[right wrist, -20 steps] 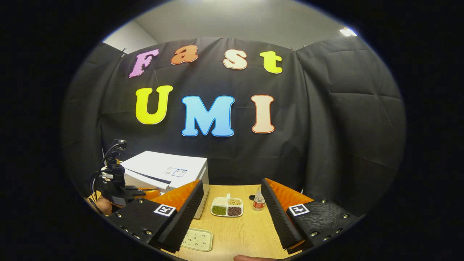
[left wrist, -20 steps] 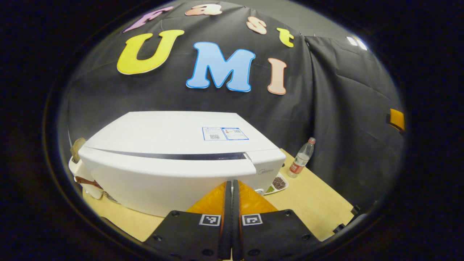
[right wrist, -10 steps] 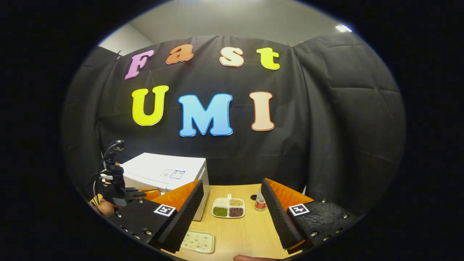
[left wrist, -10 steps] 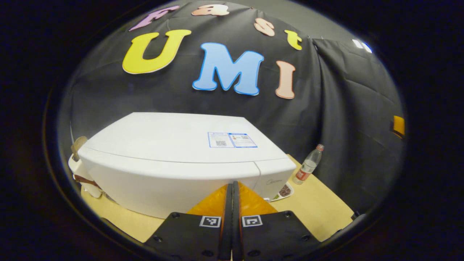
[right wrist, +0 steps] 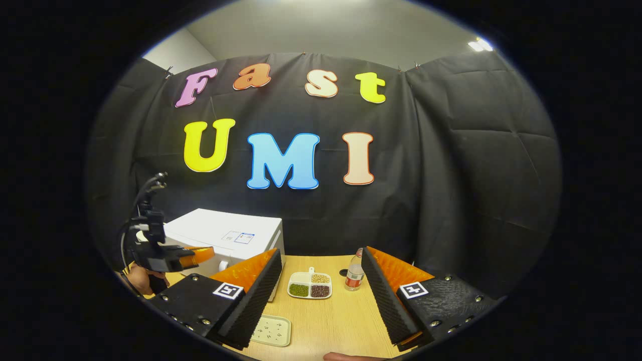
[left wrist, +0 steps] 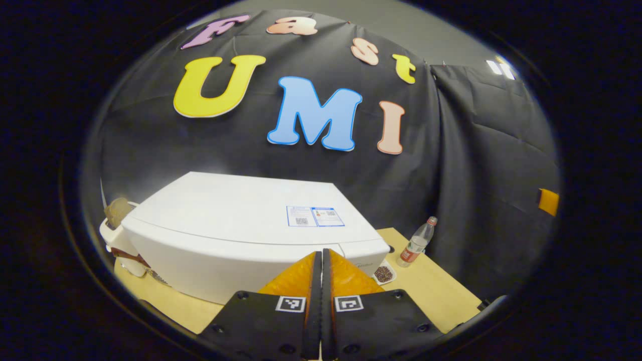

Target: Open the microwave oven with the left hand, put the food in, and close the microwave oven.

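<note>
The white microwave (left wrist: 241,215) stands on the wooden table with its door closed. My left gripper (left wrist: 319,255) is shut with nothing between its fingers, a little in front of the door's right part. In the right gripper view the microwave (right wrist: 225,230) is at the left, and the left gripper (right wrist: 200,254) hovers before its front, held by a hand. My right gripper (right wrist: 321,253) is open and empty above the table. A white three-part dish (right wrist: 310,287) of green, brown and tan food lies on the table right of the microwave; the dish (left wrist: 384,274) peeks past the left fingers.
A plastic bottle (right wrist: 355,276) with a red label stands beside the dish, also the bottle (left wrist: 415,242) near the wall. A small speckled tray (right wrist: 271,331) lies near the table's (right wrist: 331,321) front edge. A white object (left wrist: 118,235) sits left of the microwave.
The dark gap along the microwave door has closed. My shut left gripper has since drawn back a little from the door. The right gripper stays open and nearly still.
</note>
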Tool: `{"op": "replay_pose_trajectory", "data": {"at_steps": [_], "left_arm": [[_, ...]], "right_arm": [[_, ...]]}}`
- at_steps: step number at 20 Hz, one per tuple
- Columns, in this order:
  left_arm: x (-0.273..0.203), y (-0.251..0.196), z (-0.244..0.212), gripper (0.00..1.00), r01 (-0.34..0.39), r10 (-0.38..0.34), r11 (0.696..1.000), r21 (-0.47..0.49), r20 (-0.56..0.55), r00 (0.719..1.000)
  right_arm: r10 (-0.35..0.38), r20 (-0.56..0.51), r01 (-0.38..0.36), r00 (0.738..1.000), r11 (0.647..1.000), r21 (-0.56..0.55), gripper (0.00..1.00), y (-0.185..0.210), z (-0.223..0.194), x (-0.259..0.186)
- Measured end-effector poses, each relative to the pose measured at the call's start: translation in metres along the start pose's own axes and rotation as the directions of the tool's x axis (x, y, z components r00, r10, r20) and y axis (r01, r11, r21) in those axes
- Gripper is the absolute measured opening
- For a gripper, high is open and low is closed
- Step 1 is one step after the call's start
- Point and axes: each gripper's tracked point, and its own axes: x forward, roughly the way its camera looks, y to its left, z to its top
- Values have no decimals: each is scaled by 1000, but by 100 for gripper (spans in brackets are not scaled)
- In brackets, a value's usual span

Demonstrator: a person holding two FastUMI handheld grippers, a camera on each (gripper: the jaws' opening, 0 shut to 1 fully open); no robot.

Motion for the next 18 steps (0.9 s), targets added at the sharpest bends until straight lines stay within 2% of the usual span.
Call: {"op": "replay_pose_trajectory", "data": {"at_steps": [1, 2, 6, 7, 10, 12, 15, 18], "left_arm": [[-16, -2, 14, 8, -9, 9, 1000, 3, 37, 999], [-31, -7, 29, 3, 4, -3, 1000, -9, 71, 998], [-102, -16, 89, 99, -23, 26, 1000, -18, 213, 977], [-119, -16, 109, 94, -43, 44, 999, -9, 251, 967], [-172, -20, 160, 96, -93, 91, 996, -8, 322, 942], [-204, -21, 182, 96, -128, 117, 992, 3, 371, 921], [-229, -25, 193, 93, -170, 127, 983, 66, 421, 898], [-229, -36, 178, 95, -166, 95, 976, 144, 407, 908]], "right_arm": [[2, 2, -2, 1000, 1000, 5, 98, 3, 1, -1], [9, 2, -9, 1000, 1000, 5, 98, 9, 1, 0], [60, 33, -60, 998, 998, -2, 98, 37, 20, 0], [71, 55, -70, 996, 998, -7, 98, 43, 30, 0], [97, 118, -97, 988, 995, -3, 97, 63, 64, 2], [81, 133, -82, 988, 997, 4, 97, 67, 75, 2], [118, 142, -122, 983, 992, 17, 98, 90, 82, -2], [137, 145, -141, 980, 990, 14, 97, 101, 83, -5]]}}
